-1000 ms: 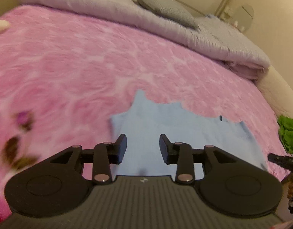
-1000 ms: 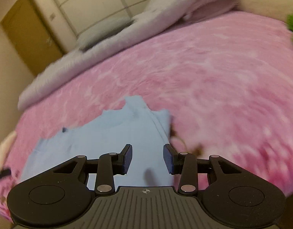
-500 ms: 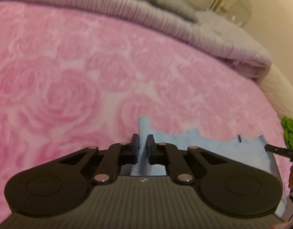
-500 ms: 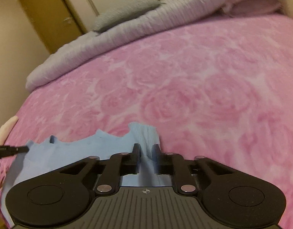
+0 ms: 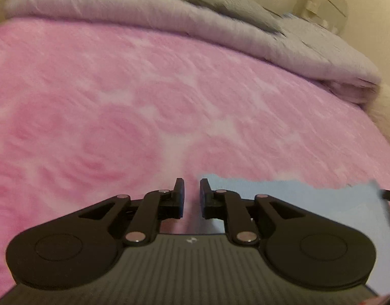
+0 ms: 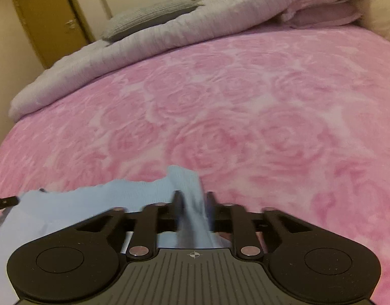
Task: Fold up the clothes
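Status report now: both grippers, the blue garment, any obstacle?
Left gripper just opened, jaws empty. Right gripper jaws just opening, blue garment strap between them. Garment flat on pink blanket. No obstacle.

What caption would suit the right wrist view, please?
Right gripper, just opening, straddles a light blue garment on the pink blanket.

**Pink bed, blue garment at the near edge**

The bed (image 6: 245, 96) wears a pink rose-patterned blanket across its whole width. At the far side a grey quilt (image 6: 149, 38) lies bunched along it, a grey pillow (image 6: 149, 17) on top. Near us, a light blue garment (image 6: 98, 200) lies flat on the blanket.
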`<action>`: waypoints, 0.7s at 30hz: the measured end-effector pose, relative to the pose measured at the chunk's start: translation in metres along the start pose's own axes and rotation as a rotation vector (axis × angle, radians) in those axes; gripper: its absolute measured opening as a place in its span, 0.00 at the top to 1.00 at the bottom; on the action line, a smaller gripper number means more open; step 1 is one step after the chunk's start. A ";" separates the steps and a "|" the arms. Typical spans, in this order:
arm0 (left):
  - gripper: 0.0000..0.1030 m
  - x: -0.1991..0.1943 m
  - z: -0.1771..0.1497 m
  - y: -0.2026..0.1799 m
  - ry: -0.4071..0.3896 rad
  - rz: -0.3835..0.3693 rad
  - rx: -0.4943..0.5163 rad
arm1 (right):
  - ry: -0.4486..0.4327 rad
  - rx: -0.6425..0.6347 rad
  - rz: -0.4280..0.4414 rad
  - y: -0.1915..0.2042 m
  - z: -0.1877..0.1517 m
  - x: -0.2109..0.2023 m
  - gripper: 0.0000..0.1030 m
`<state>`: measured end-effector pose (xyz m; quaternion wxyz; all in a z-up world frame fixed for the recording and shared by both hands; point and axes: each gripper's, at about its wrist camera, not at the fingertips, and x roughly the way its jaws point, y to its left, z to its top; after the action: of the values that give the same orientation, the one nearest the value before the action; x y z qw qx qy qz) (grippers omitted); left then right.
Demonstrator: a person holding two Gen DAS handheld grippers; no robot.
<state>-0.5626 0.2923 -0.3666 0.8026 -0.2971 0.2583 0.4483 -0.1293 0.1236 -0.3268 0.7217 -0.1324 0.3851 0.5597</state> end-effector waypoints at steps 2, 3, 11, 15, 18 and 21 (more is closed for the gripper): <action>0.91 -0.025 0.001 0.003 -0.051 0.046 -0.013 | -0.057 -0.015 -0.075 0.003 -0.002 -0.027 0.50; 0.91 -0.037 0.002 0.005 -0.077 0.069 -0.019 | -0.083 -0.018 -0.098 0.005 -0.004 -0.042 0.50; 0.89 -0.107 -0.064 -0.025 0.021 -0.160 0.000 | -0.091 0.065 0.124 0.032 -0.090 -0.135 0.50; 0.93 -0.096 -0.090 -0.016 0.087 -0.070 -0.057 | 0.003 0.139 0.055 0.018 -0.127 -0.132 0.50; 0.93 -0.120 -0.090 -0.022 0.044 -0.059 -0.056 | -0.017 0.277 -0.037 -0.001 -0.137 -0.155 0.50; 0.93 -0.142 -0.090 -0.037 0.021 -0.098 -0.039 | -0.053 0.502 0.068 -0.024 -0.153 -0.181 0.50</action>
<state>-0.6102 0.1322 -0.3230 0.8149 -0.3297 0.2432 0.4101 -0.1834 -0.1078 -0.3079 0.7227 0.0789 0.4972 0.4737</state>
